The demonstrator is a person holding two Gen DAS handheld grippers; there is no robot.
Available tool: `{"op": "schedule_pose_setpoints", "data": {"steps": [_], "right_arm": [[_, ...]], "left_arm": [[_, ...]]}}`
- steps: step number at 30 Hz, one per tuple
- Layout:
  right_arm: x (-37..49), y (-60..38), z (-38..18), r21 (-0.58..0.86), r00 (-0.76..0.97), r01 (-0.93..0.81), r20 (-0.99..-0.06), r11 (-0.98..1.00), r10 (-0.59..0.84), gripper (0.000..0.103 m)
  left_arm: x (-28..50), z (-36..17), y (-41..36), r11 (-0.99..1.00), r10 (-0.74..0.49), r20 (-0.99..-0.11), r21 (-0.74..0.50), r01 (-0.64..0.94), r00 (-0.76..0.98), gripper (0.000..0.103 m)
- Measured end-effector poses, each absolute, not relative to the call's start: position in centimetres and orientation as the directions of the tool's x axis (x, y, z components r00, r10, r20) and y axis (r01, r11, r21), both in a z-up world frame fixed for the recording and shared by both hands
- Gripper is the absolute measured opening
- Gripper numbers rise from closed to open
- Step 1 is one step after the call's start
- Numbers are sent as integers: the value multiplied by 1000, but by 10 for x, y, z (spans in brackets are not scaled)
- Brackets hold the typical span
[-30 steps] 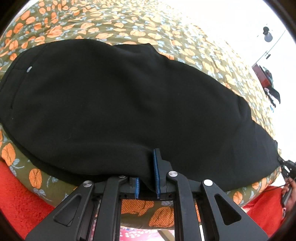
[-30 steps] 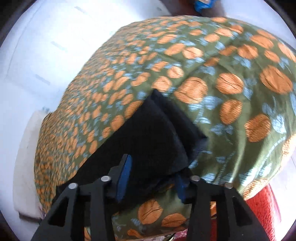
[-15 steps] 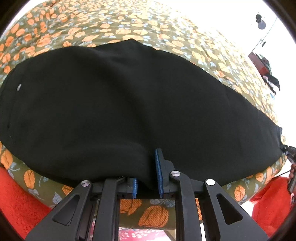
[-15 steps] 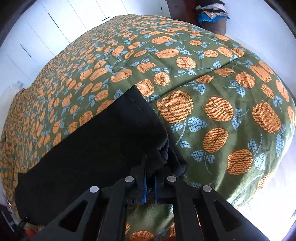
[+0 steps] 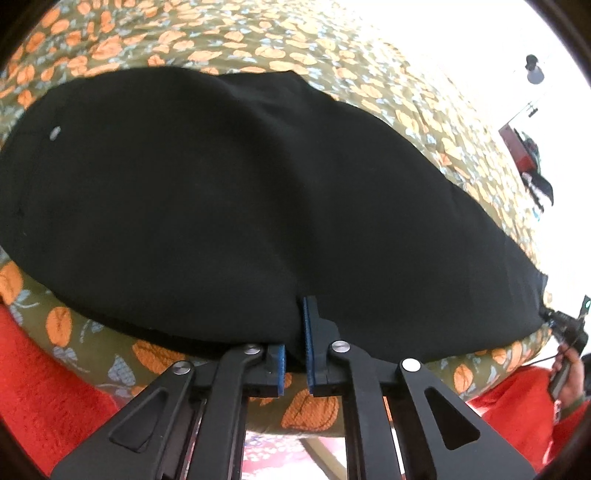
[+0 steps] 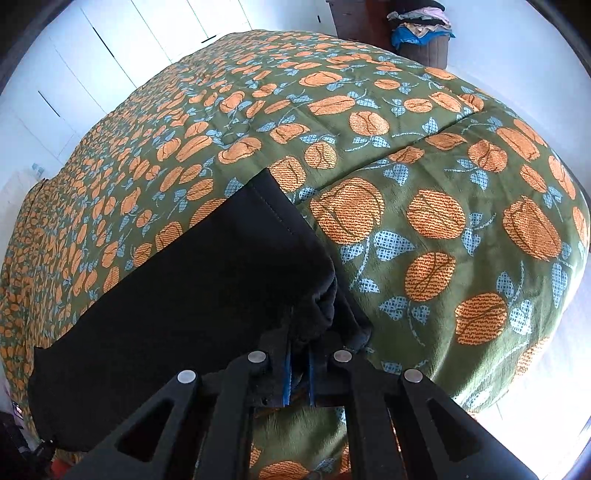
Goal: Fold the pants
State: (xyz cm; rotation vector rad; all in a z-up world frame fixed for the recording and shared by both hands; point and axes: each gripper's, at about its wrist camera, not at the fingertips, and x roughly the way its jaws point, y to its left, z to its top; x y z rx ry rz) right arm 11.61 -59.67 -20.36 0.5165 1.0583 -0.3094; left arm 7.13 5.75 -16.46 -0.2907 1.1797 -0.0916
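The black soft-fabric pants (image 5: 229, 206) are lying spread flat on the green quilted bedcover with orange fruit and pale blue leaf print (image 6: 424, 206), near the front edge of the bed. The left gripper (image 5: 294, 343), a black two-finger tool with blue pads, is pointing steeply down and is pinching the near edge of the pants; a fold of black cloth is sitting between its pads, which are pressing together on it. A small pale button or rivet (image 5: 55, 132) is showing on the cloth at the far left, so this side seems to be the waist part. The right gripper (image 6: 298, 363) is also pressing closed, and it is holding a bunched bit of the leg end, where a stitched hem (image 6: 275, 214) is running along the edge. In the left wrist view a red fuzzy blanket (image 5: 40, 384) is lying below the bedcover, and at the far right a hand (image 5: 570, 373) is holding the other tool. A pile of clothes (image 6: 421, 26) is standing behind the bed.
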Motion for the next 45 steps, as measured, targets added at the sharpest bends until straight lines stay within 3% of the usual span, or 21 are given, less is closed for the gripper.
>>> {"op": "schedule_pose_setpoints", "data": {"steps": [12,27,34,36,38,39,43,45], "right_arm": [[115,-598,-204,256,464,482,-886,838,3,5],[108,-599,-200,264,476,493,-879,829,-3,7],[99,-602,-190,265,514,513,-857,816,-44,16],[94,-604,-183,250,531,534,-842,808,-91,25],[86,-607,-174,210,536,594,-823,777,-188,53],[79,-611,-169,212,548,619,-807,756,-222,58],[54,-622,-156,267,594,670,-753,693,-284,62],[49,-624,-154,288,606,672,-743,683,-283,62]], "left_arm": [[72,-170,35,989,-119,-930,-141,-39,349,5],[71,-169,29,991,-114,-929,-134,-31,353,6],[73,-171,26,992,-107,-930,-124,-26,352,6],[74,-172,24,993,-104,-931,-120,-24,351,6],[74,-171,23,994,-92,-931,-108,-25,353,13],[74,-170,23,995,-81,-931,-98,-28,356,15],[68,-166,21,998,-42,-934,-52,-21,356,48],[63,-162,21,999,-34,-938,-44,-20,345,51]]}}
